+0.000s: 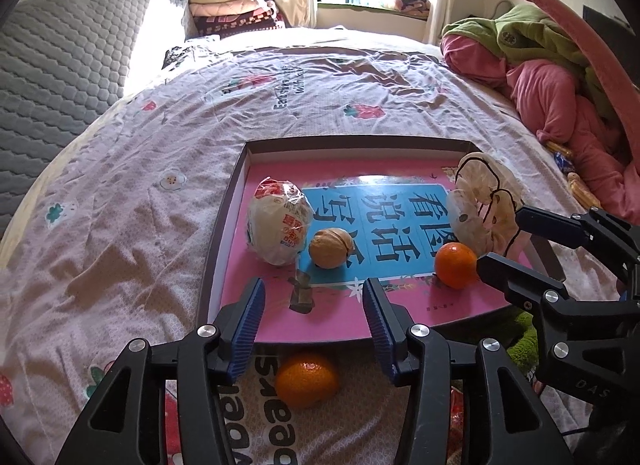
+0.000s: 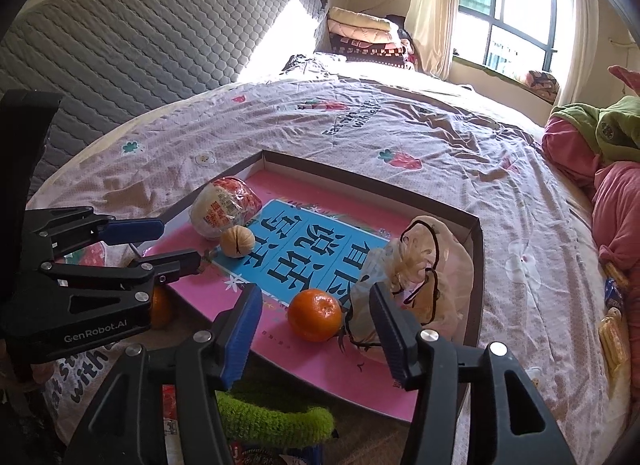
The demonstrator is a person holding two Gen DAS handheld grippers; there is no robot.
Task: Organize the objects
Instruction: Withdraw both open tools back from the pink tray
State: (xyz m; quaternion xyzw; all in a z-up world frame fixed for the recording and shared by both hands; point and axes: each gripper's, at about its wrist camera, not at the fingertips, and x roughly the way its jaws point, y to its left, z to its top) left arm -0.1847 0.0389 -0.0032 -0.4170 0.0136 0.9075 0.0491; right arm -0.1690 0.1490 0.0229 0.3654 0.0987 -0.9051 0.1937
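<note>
- Both tongs, left (image 1: 312, 329) and right (image 2: 316, 331), held wide open, empty.
- Near orange (image 1: 306, 379) left outside tray (image 1: 224, 225); second orange (image 1: 456, 265), walnut (image 1: 331, 253) already placed inside.

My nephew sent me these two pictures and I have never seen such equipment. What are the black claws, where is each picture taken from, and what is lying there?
They are two hand-held grippers, each with a camera looking along its fingers. One picture is from the left gripper, the other from the right gripper. Both are open and hold nothing. On the bed lies a shallow box holding a wrapped bun, a walnut, an orange and a plastic bag. A second orange lies outside the box, near the left gripper.
</note>
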